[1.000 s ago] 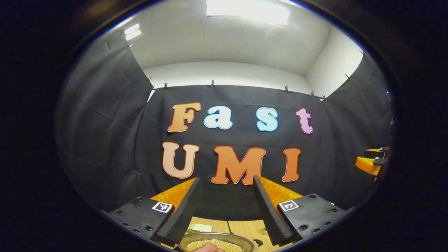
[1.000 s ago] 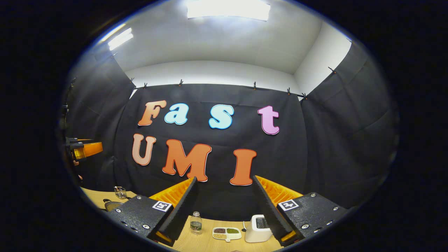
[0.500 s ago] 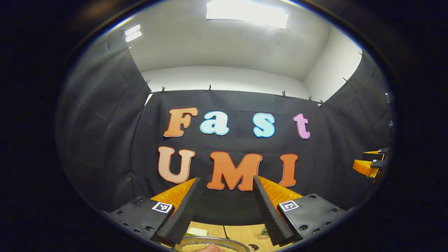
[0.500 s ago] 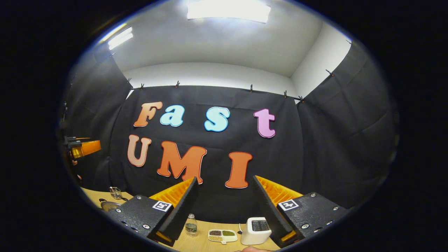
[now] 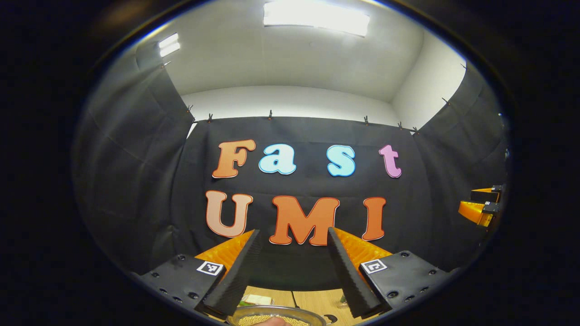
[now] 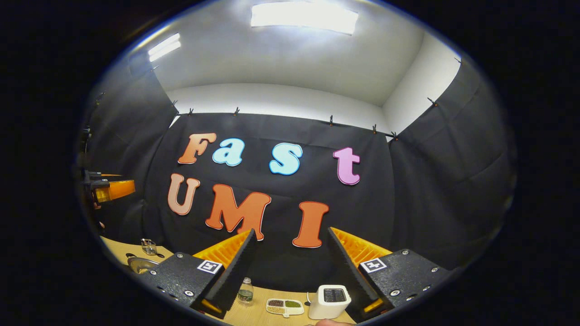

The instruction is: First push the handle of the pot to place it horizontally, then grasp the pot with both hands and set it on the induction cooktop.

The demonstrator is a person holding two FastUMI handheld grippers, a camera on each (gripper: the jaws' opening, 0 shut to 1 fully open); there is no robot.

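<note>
In the left gripper view, a metal pot [image 5: 276,313] holding yellowish grains peeks in at the bottom edge, below and between my fingers. The left gripper [image 5: 293,232] is open, held up facing the booth wall with nothing between its fingers. A fingertip [image 5: 271,322] shows at the pot's near rim. The right gripper [image 6: 291,232] is also open and empty, raised above the table. In the right gripper view the same kind of metal vessel [image 6: 138,264] sits at the far left, mostly hidden. Its handle cannot be made out.
On the wooden table [image 6: 272,317] stand a small bottle [image 6: 245,292], a divided dish of beans [image 6: 284,306] and a white toaster [image 6: 330,301]. A small wire basket [image 6: 148,246] stands behind the vessel. The other gripper shows at the view edges [image 5: 480,206] [image 6: 106,190].
Both views have tilted up slightly, so the wall and the table items sit a little lower in frame. Both grippers have stayed open and empty.
</note>
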